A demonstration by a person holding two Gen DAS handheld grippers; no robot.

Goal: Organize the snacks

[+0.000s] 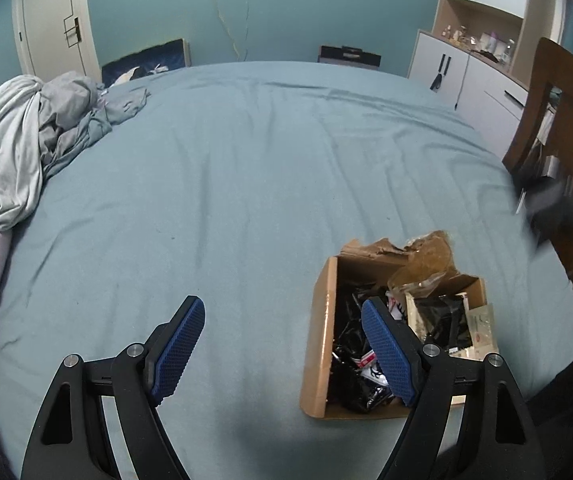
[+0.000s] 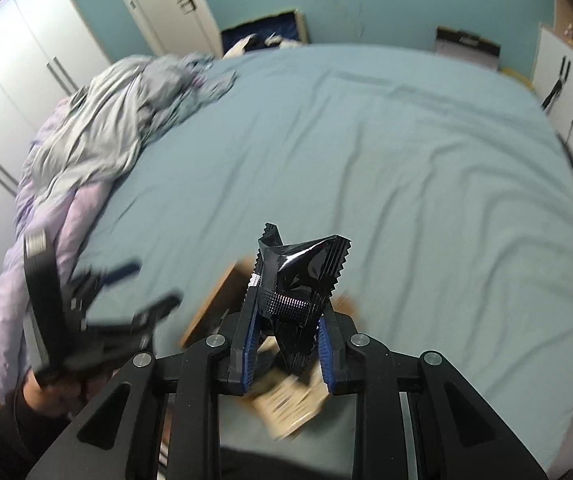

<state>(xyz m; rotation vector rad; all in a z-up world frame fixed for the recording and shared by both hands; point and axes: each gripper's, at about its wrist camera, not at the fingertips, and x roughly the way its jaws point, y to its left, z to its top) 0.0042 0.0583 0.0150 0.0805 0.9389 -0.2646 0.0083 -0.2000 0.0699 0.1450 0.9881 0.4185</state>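
Left wrist view: left gripper (image 1: 282,344), jaws spread and empty, hovers over the bed (image 1: 246,152); the open cardboard box (image 1: 322,320) of snack packets lies at four o'clock. Right wrist view: right gripper (image 2: 286,344) pinches a glossy black packet (image 2: 298,280), long axis upright, serrated end toward twelve o'clock, above the blurred box.

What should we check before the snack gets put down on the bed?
1. Right gripper shut on the black snack packet: ok.
2. Packet lifted clear of the cardboard box: ok.
3. Left gripper open, fingers empty: ok.
4. Bare blue bedsheet free for sorting: ok.
5. Box sits steady on the bed: ok.
6. Packet sealed, not torn: cannot tell.
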